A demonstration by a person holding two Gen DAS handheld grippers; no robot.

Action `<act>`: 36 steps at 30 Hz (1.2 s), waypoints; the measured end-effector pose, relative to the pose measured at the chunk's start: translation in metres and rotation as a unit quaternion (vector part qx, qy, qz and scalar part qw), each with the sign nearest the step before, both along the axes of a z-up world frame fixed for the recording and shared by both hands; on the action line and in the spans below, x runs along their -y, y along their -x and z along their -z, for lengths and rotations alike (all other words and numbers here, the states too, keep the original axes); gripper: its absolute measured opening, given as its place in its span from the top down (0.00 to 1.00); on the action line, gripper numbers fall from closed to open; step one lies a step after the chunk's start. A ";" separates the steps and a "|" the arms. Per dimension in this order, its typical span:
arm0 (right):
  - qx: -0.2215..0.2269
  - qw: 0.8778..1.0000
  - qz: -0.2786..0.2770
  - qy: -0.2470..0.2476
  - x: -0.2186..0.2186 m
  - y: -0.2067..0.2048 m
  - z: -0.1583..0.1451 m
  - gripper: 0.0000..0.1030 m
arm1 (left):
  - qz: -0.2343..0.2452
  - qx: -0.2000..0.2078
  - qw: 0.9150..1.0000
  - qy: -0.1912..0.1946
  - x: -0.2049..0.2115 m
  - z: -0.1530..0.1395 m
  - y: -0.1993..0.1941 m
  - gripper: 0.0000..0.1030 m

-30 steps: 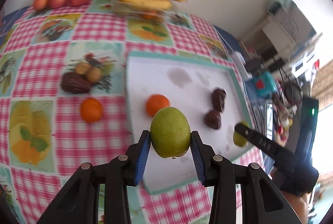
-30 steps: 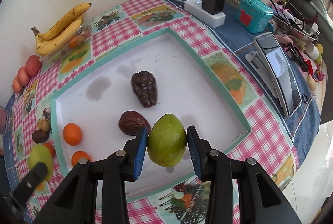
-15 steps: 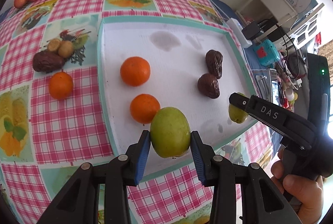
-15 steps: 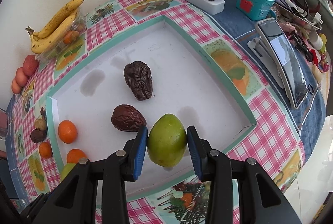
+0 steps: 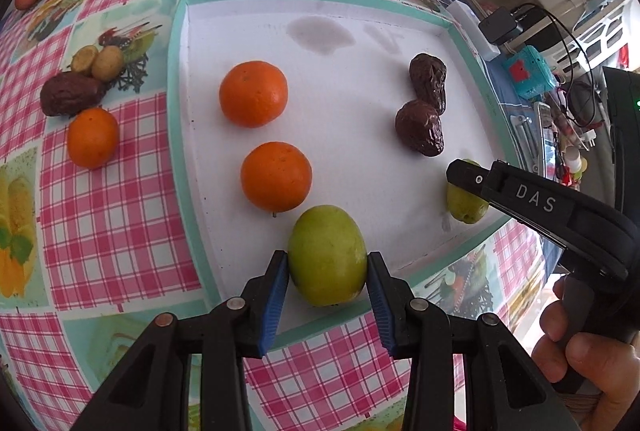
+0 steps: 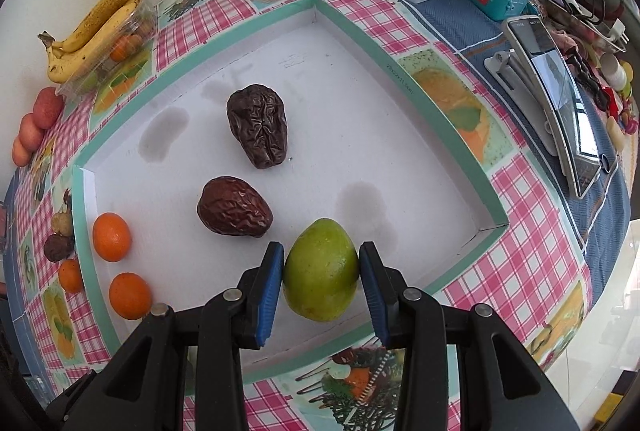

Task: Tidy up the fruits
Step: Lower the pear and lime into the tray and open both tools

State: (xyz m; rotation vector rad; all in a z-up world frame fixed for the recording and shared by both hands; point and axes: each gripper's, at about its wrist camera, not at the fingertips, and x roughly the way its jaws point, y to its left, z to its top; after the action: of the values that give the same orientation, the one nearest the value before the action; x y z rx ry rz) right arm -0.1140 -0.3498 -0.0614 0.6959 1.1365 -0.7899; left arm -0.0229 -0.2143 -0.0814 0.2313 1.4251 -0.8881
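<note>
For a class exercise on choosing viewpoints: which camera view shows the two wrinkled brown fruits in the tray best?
The right wrist view: both brown fruits lie near the centre of the picture, large, with their wrinkles clear and nothing in front. The left wrist view shows the pair smaller, off to the right of the tray, touching or overlapping.

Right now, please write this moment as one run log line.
left hand-held gripper: shut on green fruit | right hand-held gripper: shut on second green fruit | both over white tray

Two oranges point(image 5: 264, 139) lie in the tray point(image 5: 178, 71) left of two wrinkled fruits point(image 5: 424, 119); bananas point(image 6: 92, 27) behind.
</note>
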 end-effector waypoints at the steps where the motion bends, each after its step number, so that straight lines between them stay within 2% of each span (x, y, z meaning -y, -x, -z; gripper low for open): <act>1: -0.001 1.000 -0.001 0.000 0.000 0.000 0.000 0.61 | 0.000 -0.001 1.000 0.000 0.000 0.000 0.000 0.59; 11: -0.007 1.000 -0.003 0.004 0.000 -0.006 0.001 0.60 | 0.002 -0.008 1.000 0.002 -0.002 -0.003 -0.004 0.58; 15: 0.002 1.000 -0.004 0.007 0.000 -0.006 -0.003 0.60 | 0.001 -0.003 1.000 0.008 -0.004 -0.008 -0.006 0.49; 20: 0.009 1.000 -0.005 0.013 0.000 -0.006 -0.009 0.60 | -0.004 0.000 1.000 0.020 -0.013 -0.016 -0.011 0.49; 25: 0.015 1.000 -0.003 0.019 -0.001 -0.003 -0.014 0.60 | -0.029 0.014 0.999 0.033 -0.023 -0.028 -0.022 0.49; 30: 0.018 1.000 -0.004 0.024 -0.003 -0.005 -0.016 0.59 | -0.079 0.025 0.996 0.035 -0.043 -0.033 -0.044 0.47; 32: 0.020 0.999 -0.008 0.029 -0.004 -0.007 -0.018 0.41 | -0.102 0.030 0.994 0.030 -0.050 -0.032 -0.051 0.45; 36: 0.029 0.999 -0.033 0.032 -0.010 -0.015 -0.021 0.38 | -0.156 0.036 0.987 0.012 -0.071 -0.029 -0.069 0.35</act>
State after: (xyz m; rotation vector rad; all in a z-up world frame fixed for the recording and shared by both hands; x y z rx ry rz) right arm -0.0987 -0.3399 -0.0408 0.6215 1.0725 -0.7417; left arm 0.0462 -0.1432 -0.0528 0.0199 1.3381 -0.6322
